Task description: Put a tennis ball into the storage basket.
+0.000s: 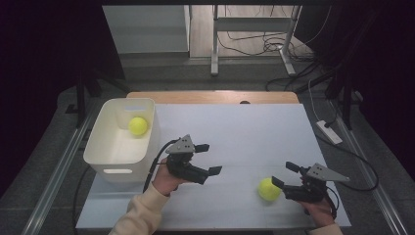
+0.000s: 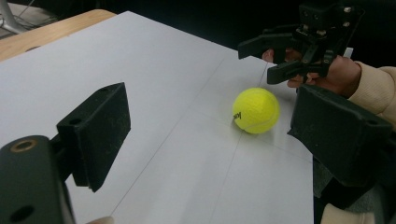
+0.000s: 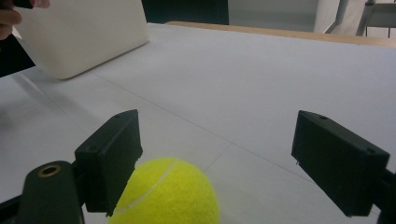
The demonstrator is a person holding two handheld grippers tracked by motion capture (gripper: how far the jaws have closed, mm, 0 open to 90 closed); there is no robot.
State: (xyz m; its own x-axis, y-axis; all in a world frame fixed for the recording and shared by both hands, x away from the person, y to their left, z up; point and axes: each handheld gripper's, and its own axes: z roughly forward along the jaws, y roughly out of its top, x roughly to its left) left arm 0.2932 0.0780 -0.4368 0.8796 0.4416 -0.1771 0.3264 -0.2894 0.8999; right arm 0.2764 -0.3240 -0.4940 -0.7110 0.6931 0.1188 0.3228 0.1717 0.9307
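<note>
High view: two tennis balls (image 1: 269,189), one bin (image 1: 113,155).

Two tennis balls (image 1: 268,189) (image 1: 138,126), one bin (image 1: 105,166)

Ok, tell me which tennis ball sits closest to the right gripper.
The tennis ball on the table, lying loose just in front of the open right gripper. The other tennis ball sits inside the white bin across the table.

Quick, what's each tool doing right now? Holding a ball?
Left tool: open, holding nothing.
Right tool: open, jaws around the tennis ball on the table, not yet closed on it.
</note>
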